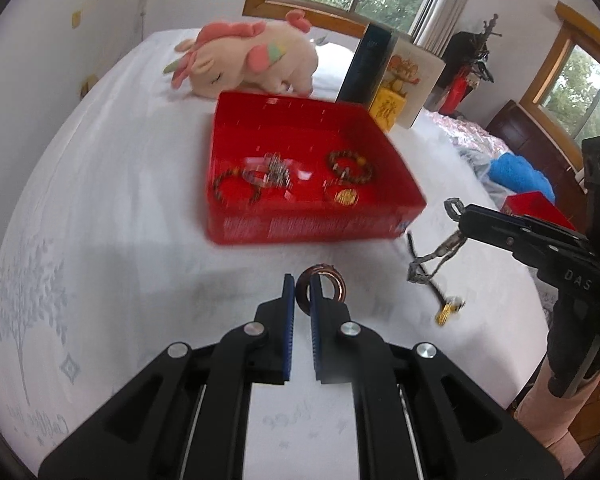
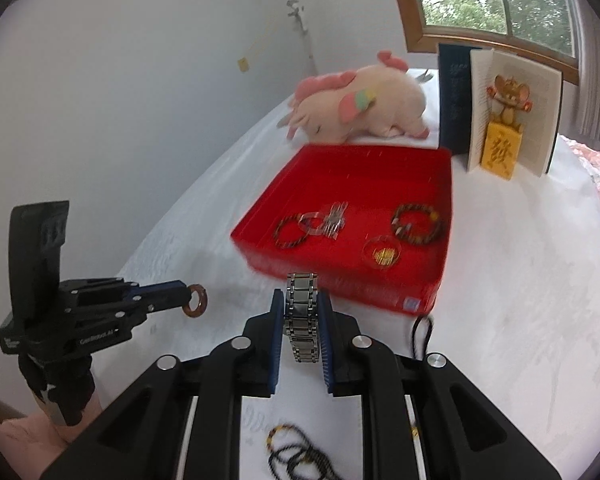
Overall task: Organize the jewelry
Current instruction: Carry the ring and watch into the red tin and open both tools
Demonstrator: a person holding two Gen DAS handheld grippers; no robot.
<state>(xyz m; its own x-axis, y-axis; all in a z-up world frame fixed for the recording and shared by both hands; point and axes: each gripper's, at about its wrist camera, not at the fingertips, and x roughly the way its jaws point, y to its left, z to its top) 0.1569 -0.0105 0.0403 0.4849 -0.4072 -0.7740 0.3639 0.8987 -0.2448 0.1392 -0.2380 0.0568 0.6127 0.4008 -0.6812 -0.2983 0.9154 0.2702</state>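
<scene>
A red tray (image 1: 312,224) (image 2: 340,284) sits on the white bed and holds bead bracelets (image 1: 350,166) (image 2: 418,224), a clear bangle with silver pieces (image 1: 268,172) (image 2: 328,218) and a gold item (image 1: 345,197) (image 2: 382,254). My left gripper (image 1: 302,286) (image 2: 186,294) is shut on a brown ring bangle (image 1: 332,286) (image 2: 196,300), in front of the tray. My right gripper (image 2: 300,302) (image 1: 458,216) is shut on a silver metal watch band (image 2: 300,320) (image 1: 436,256), which hangs from it right of the tray.
A pink plush toy (image 1: 244,60) (image 2: 360,108) lies behind the tray. An open book with a yellow card (image 1: 392,80) (image 2: 500,116) stands back right. A black bead necklace (image 2: 296,452) and a black cord with gold charm (image 1: 446,308) lie on the bed.
</scene>
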